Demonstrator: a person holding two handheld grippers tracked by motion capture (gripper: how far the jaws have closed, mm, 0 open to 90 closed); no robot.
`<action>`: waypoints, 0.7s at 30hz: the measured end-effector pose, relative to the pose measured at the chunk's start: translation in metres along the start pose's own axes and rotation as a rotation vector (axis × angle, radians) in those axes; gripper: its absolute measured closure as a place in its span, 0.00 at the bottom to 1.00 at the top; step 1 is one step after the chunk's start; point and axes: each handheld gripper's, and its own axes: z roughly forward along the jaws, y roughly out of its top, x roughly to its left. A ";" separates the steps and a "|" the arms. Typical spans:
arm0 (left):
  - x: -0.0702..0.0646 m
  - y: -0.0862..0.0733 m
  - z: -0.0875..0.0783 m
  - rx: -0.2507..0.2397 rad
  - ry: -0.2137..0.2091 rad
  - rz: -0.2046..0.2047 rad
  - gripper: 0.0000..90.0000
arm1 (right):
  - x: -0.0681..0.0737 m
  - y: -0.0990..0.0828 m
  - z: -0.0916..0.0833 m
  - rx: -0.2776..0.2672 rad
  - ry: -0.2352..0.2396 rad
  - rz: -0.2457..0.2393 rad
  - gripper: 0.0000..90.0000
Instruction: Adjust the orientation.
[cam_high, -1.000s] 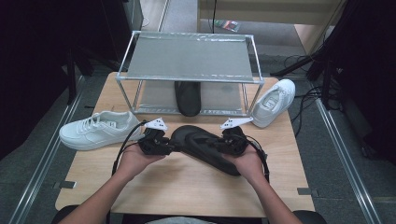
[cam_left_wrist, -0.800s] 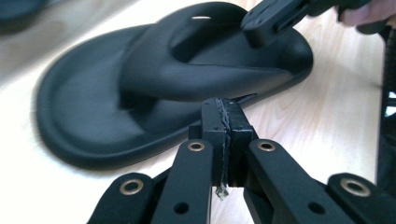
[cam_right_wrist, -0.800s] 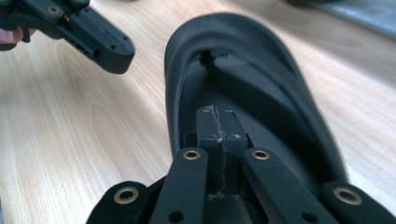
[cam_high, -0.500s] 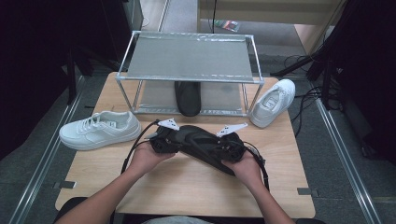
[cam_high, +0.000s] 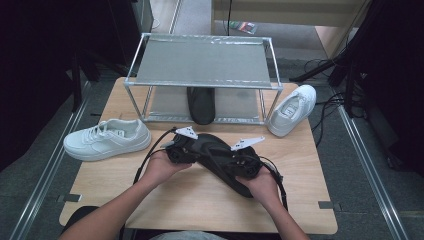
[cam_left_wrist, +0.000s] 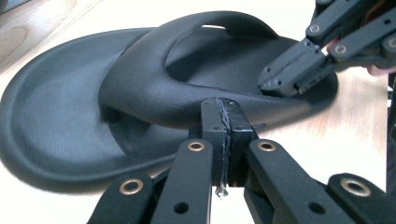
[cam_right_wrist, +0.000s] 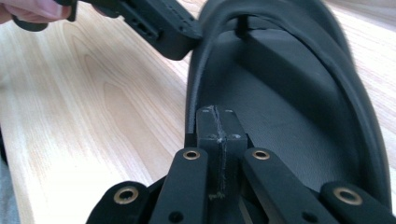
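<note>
Centrally, low in the high view: left gripper (cam_high: 186, 150) and right gripper (cam_high: 239, 162), jaws of each pressed fully together, tips set against opposite ends of black flip-flop sandal (cam_high: 215, 155), nothing visibly pinched. Sandal flat on wooden table (cam_high: 200, 200), just below frame centre. Farther out: white sneaker (cam_high: 107, 139) at left, second white sneaker (cam_high: 292, 110) at upper right, metal rack (cam_high: 202, 62) above.

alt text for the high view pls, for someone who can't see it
A person's two hands press shut tongs, left tongs and right tongs, against a black sandal on a wooden table. White sneakers lie at either side of a metal rack.
</note>
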 end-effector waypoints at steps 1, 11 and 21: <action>0.000 0.000 0.000 -0.003 0.001 -0.001 1.00 | 0.001 0.000 0.000 0.001 0.001 -0.002 1.00; 0.001 0.000 0.000 -0.004 0.010 -0.002 0.99 | 0.009 0.001 0.006 -0.003 0.024 0.000 1.00; 0.002 0.002 0.002 -0.015 0.011 -0.008 0.99 | 0.015 0.001 0.010 -0.019 0.027 0.008 1.00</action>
